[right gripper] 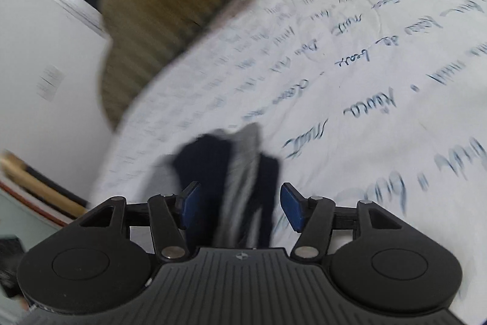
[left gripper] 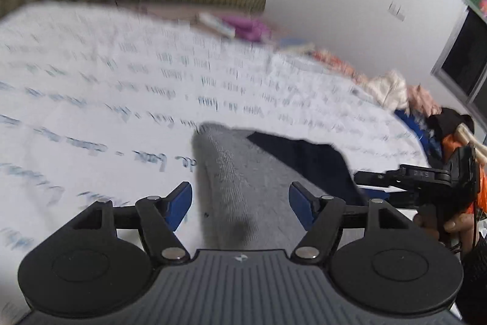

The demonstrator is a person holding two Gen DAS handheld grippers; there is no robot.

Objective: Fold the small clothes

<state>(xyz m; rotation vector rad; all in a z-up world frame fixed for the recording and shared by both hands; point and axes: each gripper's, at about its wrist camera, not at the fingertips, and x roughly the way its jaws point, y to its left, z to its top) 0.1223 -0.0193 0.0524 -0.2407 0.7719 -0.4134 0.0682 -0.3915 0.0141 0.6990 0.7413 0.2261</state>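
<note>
Grey-and-navy sock (left gripper: pixel 240 191) lay on the bed (left gripper: pixel 91 99), between the spread fingers of the left tool (left gripper: pixel 240 203). Right tool (right gripper: pixel 237 203), also spread, straddled its other end. Both should pinch squarely before folding, judging from the blurred views.

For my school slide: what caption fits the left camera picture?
Open left gripper over a grey and navy sock on a white bedsheet with writing.

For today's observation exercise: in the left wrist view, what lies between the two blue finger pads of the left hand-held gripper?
A grey and navy sock lies on the white printed bedsheet, between the open fingers of the left hand-held gripper.
</note>
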